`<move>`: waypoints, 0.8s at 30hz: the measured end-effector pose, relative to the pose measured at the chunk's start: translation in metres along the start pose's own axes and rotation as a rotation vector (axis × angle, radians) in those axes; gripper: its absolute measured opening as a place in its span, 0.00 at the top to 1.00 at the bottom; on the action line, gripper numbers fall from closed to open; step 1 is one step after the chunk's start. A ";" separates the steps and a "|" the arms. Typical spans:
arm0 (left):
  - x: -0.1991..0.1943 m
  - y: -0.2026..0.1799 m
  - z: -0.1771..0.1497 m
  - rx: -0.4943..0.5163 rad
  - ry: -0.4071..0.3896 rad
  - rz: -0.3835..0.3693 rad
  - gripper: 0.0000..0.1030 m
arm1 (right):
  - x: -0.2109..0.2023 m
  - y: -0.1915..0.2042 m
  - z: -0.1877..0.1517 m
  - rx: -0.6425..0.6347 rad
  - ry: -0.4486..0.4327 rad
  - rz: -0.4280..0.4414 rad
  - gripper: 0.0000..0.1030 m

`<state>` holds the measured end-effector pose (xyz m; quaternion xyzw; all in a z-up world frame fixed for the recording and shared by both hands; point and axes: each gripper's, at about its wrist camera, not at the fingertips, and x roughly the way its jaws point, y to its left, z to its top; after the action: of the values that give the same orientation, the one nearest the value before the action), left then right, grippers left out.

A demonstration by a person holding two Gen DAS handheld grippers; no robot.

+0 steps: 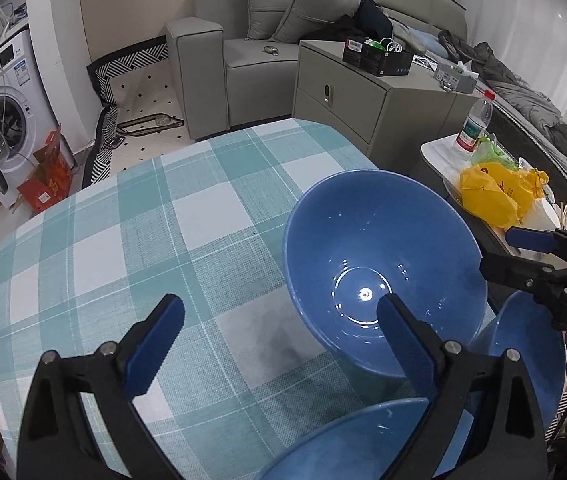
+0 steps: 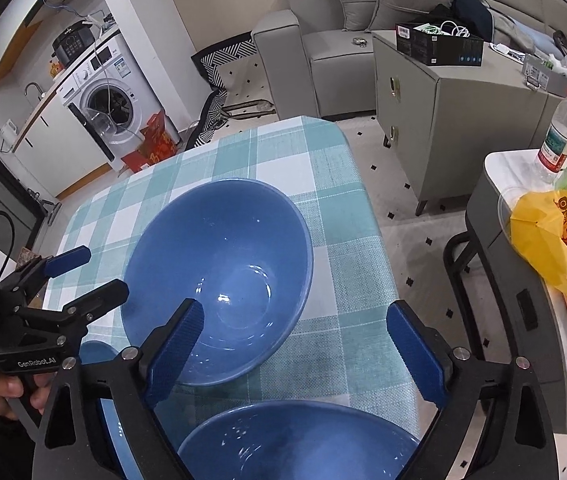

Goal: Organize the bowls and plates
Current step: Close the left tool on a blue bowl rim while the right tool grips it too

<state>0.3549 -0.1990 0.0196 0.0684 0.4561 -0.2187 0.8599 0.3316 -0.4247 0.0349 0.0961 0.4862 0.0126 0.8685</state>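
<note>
A second blue bowl (image 2: 299, 440) sits nearest, apparently under the released right tool (image 2: 295, 356), whose left finger overlaps the big blue bowl (image 2: 219, 276) just ahead.

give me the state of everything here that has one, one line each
left tongs: open, holding nothing
right tongs: open, holding nothing
far blue bowl: upright, empty, on the checked tablecloth
near blue bowl: upright, empty, below the right tongs
washing machine: door open
water bottle: upright, red cap on
grey cabinet: drawers shut
black box: open at the top
</note>
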 end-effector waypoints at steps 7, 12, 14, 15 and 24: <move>0.009 0.000 0.003 -0.005 0.008 0.007 0.06 | 0.014 0.003 0.001 -0.015 0.030 -0.003 0.14; 0.016 0.002 0.003 -0.013 0.025 -0.008 0.19 | 0.021 0.003 0.001 -0.023 0.058 0.005 0.28; 0.018 0.003 0.002 -0.017 0.036 -0.009 0.23 | 0.023 0.004 0.000 -0.032 0.063 0.010 0.31; 0.019 0.003 0.002 -0.018 0.038 -0.013 0.26 | 0.024 0.004 0.000 -0.036 0.066 0.011 0.32; 0.025 -0.002 -0.001 0.002 0.064 -0.054 0.55 | 0.030 0.012 -0.004 -0.077 0.075 0.004 0.53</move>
<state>0.3655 -0.2085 -0.0016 0.0637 0.4849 -0.2397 0.8387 0.3453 -0.4091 0.0097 0.0631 0.5173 0.0367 0.8527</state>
